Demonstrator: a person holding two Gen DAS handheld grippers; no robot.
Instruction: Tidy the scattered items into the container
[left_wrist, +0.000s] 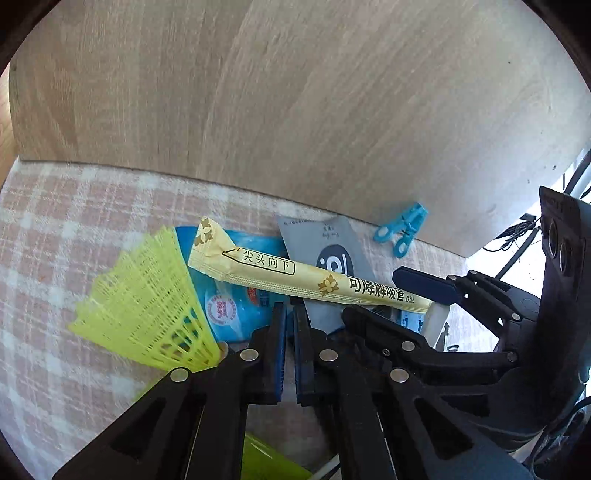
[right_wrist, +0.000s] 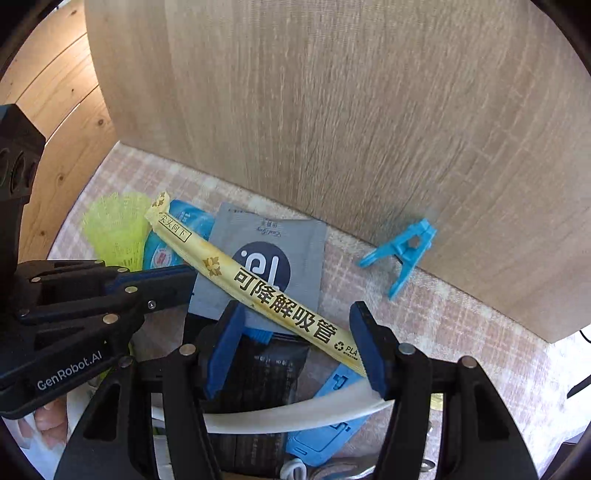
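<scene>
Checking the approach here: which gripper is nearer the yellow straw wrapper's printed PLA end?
Right. The right gripper stands open astride that end of the straw wrapper; the left gripper is shut, just short of the wrapper's middle.

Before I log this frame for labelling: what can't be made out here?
- Container: only a white rim shows, right wrist view; grippers cover the rest.
- Blue wipes packet: left wrist view, under the straw wrapper and shuttlecock.
- Black packet: print too dark to read.

Left gripper (left_wrist: 290, 325) with jaws shut, empty, just short of a yellow straw wrapper (left_wrist: 306, 277) lying across a blue packet (left_wrist: 236, 306) and grey sachet (left_wrist: 325, 251). Yellow shuttlecock (left_wrist: 147, 299) at left, blue clothes peg (left_wrist: 400, 227) against the wooden panel (left_wrist: 295, 92). Right gripper (left_wrist: 436, 306) wide open beside the wrapper's end.
</scene>
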